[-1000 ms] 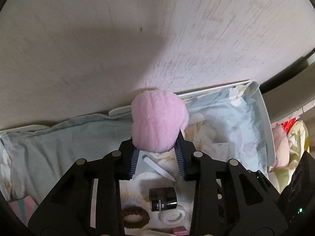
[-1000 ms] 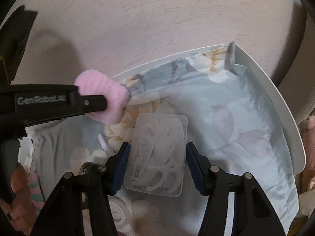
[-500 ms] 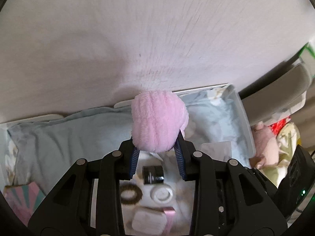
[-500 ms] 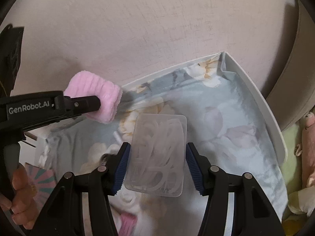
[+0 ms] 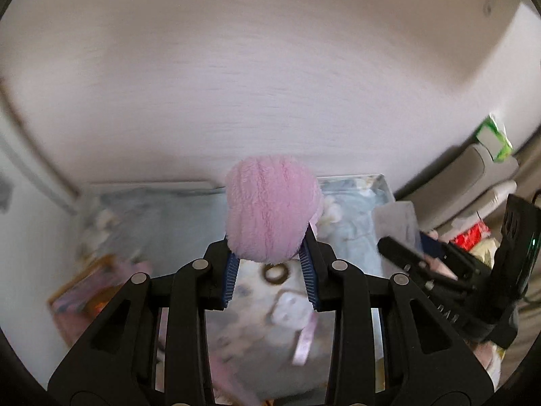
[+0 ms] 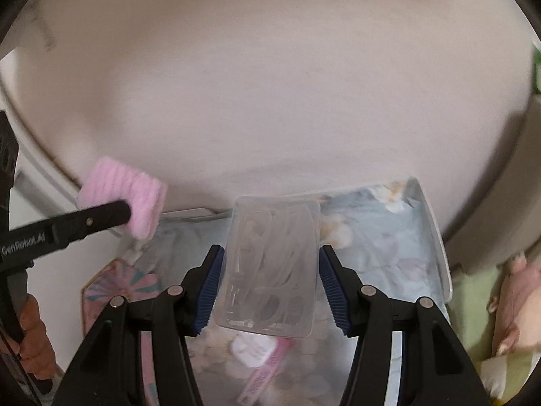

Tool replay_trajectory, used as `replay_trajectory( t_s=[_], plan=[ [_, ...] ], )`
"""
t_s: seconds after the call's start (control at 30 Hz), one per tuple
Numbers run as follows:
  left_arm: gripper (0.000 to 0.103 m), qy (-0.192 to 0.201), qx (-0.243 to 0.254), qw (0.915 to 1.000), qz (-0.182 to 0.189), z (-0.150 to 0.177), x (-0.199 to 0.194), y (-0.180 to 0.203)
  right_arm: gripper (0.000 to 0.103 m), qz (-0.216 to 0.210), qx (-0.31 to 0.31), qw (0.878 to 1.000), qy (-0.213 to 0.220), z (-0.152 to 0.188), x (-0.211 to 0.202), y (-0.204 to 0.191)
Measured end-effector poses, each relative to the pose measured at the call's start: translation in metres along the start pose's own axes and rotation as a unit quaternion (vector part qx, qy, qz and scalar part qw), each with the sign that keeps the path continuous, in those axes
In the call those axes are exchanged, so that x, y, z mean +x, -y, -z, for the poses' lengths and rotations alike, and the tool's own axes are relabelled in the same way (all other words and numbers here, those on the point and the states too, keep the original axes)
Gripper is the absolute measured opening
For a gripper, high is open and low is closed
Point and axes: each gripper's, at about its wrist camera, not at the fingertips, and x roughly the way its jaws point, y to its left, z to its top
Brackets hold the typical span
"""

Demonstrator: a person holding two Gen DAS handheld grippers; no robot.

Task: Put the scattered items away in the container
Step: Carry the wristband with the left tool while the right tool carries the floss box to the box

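My left gripper (image 5: 270, 257) is shut on a fluffy pink scrunchie (image 5: 272, 208) and holds it in the air above the floral-lined white tray (image 5: 385, 186). It also shows in the right wrist view (image 6: 126, 199), at the left. My right gripper (image 6: 270, 270) is shut on a clear plastic box of white floss picks (image 6: 272, 264), held above the same tray (image 6: 436, 237). The box also shows at the right in the left wrist view (image 5: 399, 223). In the tray lie a brown hair tie (image 5: 275, 272), a small white case (image 5: 292, 308) and a pink strip (image 5: 304, 341).
A pink patterned card (image 6: 118, 287) lies at the tray's left side. A pale wall fills the background. Soft toys and cloth (image 5: 473, 237) lie to the right of the tray. The view is motion-blurred.
Both grippers have risen and pulled back from the tray, each still holding its item. The tray looks smaller and lower in both views.
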Motion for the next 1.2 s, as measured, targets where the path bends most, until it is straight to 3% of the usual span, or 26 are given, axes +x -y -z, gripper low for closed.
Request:
replay_trajectory(
  t_s=[0.27, 0.5, 0.63, 0.8, 1.0, 1.2],
  plan=[
    [0.030, 0.021, -0.107, 0.9917, -0.068, 0.044, -0.064, -0.095, 0.053, -0.078, -0.093, 0.993, -0.013, 0.001, 0.007, -0.085],
    [0.030, 0.001, -0.189, 0.9748, -0.119, 0.103, -0.084, -0.150, 0.053, -0.146, -0.190, 0.969, -0.051, 0.015, 0.037, -0.171],
    [0.030, -0.026, -0.210, 0.9670, -0.143, 0.136, -0.076, -0.161, 0.053, -0.184, -0.224, 0.954, -0.081, 0.026, 0.050, -0.214],
    [0.030, -0.056, -0.232, 0.9622, -0.130, 0.170, -0.054, -0.159, 0.053, -0.207, -0.263, 0.935, -0.115, 0.042, 0.075, -0.257],
    [0.030, -0.086, -0.239, 0.9578, -0.134, 0.196, -0.026, -0.155, 0.053, -0.191, -0.310, 0.919, -0.150, 0.075, 0.116, -0.286],
    [0.030, -0.104, -0.249, 0.9543, -0.128, 0.216, -0.014, -0.156, 0.053, -0.182, -0.325, 0.911, -0.176, 0.099, 0.140, -0.297]
  ],
)
